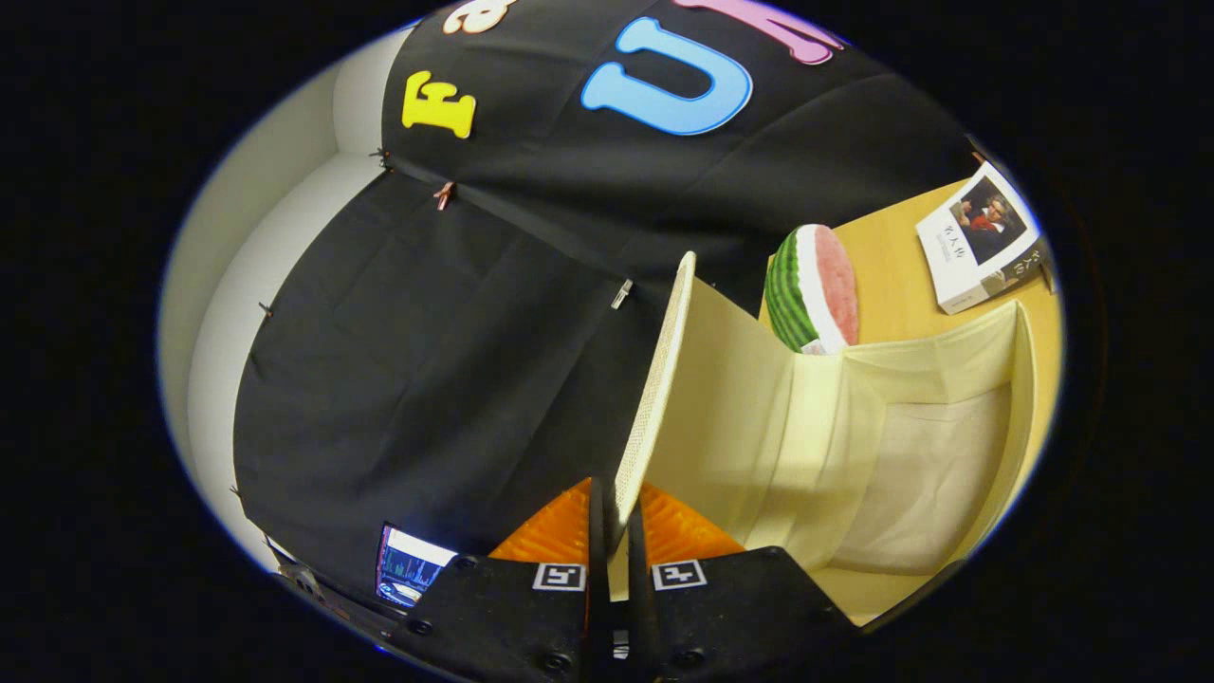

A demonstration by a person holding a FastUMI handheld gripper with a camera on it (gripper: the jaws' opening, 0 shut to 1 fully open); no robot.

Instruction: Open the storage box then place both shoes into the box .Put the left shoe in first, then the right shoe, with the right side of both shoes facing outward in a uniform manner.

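My gripper [615,531] is shut on the edge of the storage box lid [654,379], a thin cream panel with a woven-looking face, which stands raised between the fingers. To the right of the lid the cream fabric storage box [1020,398] lies open, showing its pale inner walls and floor with nothing inside. The view is strongly tilted. No shoe is in sight.
A watermelon-slice toy [814,289] sits on the wooden table [896,275] just behind the box. A book [982,237] lies farther back on the table. The black cloth wall [455,360] hangs behind the lid, and a small screen [410,567] glows beside my fingers.
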